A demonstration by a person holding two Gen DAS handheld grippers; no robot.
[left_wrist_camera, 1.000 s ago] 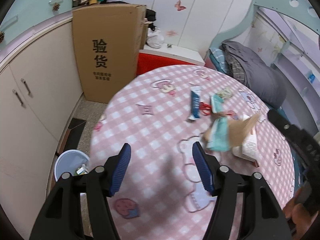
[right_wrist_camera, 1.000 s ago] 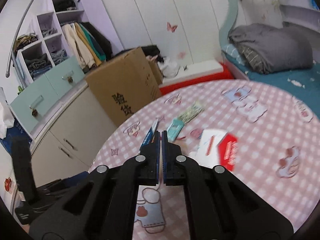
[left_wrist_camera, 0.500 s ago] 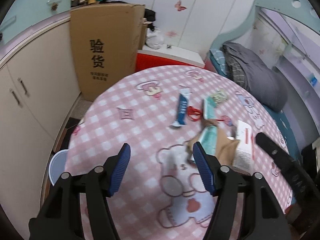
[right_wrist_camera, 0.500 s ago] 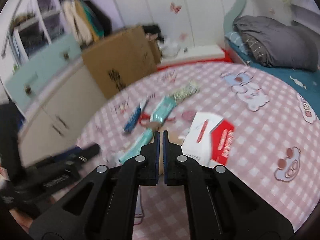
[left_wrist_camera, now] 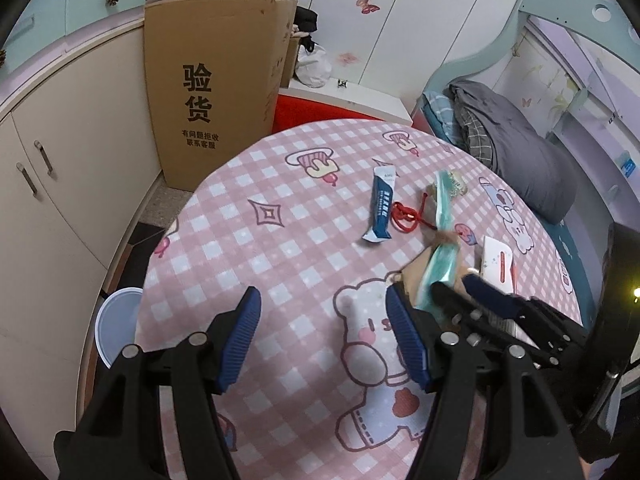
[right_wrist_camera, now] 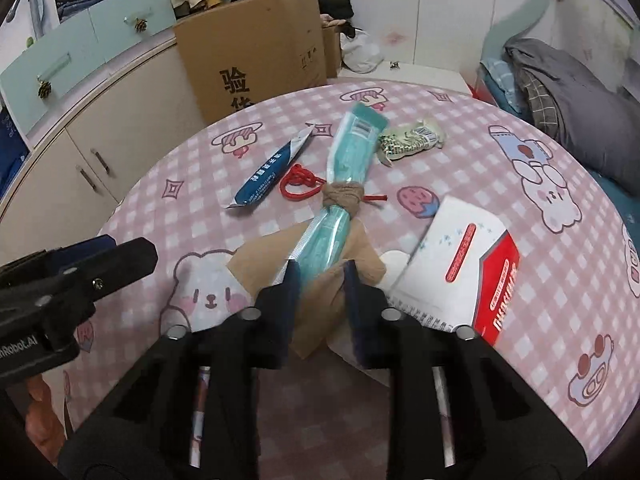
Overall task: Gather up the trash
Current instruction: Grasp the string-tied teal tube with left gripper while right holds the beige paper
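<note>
Opening now, your right claw has its jaws narrowly apart, straddling the teal packet's near end, not pinching. The packet lies on brown paper, left of the white box: light, limp, slick film. Grab beside the knot. Left claw wide, empty.

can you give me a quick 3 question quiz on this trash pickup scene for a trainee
1. True or false: the left gripper holds a wrapper.
2. What lies between the right gripper fingers: A the teal packet, B the blue sachet, C the red string?
3. What stands on the floor beside the table, low in the left view?

Key: 1 false, its jaws are open over bare cloth. 2 A. 3 the white bin.
</note>
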